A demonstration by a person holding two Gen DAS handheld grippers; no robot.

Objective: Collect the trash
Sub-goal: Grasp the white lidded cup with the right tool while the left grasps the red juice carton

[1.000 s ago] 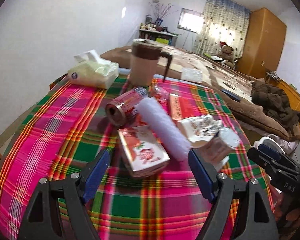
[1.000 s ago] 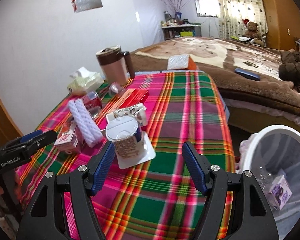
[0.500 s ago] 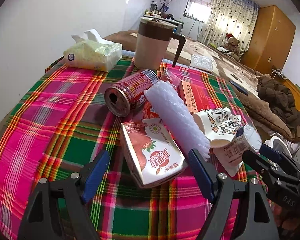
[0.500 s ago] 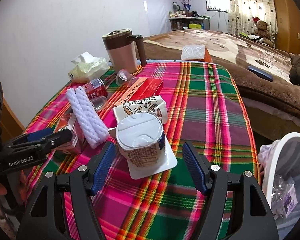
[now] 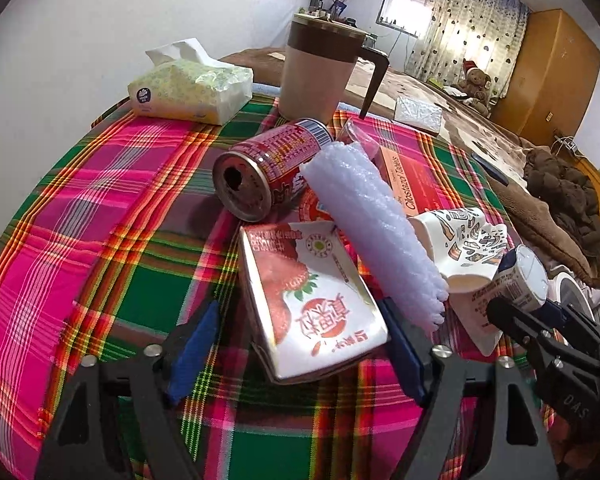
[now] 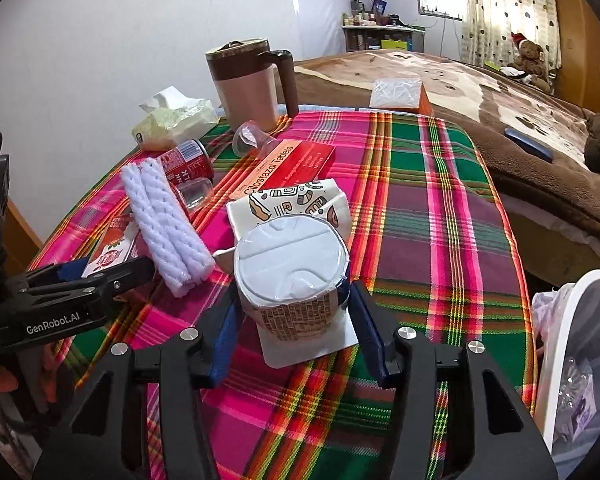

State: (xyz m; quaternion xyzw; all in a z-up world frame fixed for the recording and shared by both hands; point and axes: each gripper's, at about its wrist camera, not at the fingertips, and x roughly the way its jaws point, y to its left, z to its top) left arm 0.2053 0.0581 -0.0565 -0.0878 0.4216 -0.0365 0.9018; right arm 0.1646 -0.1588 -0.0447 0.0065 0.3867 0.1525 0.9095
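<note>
My table wears a plaid tablecloth (image 5: pixel 112 216), hot pink and green squares with orange, yellow and white lines. My tongs: black frames, blue pads (image 5: pixel 192 344). Strawberry carton (image 5: pixel 312 300) is white with red berries, red lettering, gold edge. Can (image 5: pixel 268 172) red with white text and a barcode. Foam sleeve (image 5: pixel 372 228) pale lilac-white, netted texture. Tablet box (image 6: pixel 296 164) red and orange, dark lettering. Paper cup (image 6: pixel 296 200) cream with brown-orange doodles. Yogurt cup (image 6: pixel 292 268) has white foil lid, tan brick-pattern side, navy band. Jug (image 6: pixel 248 84) beige with brown top and handle. Tissue pack (image 5: pixel 192 88) pale yellow-green. Bin (image 6: pixel 572 344) white rim.
</note>
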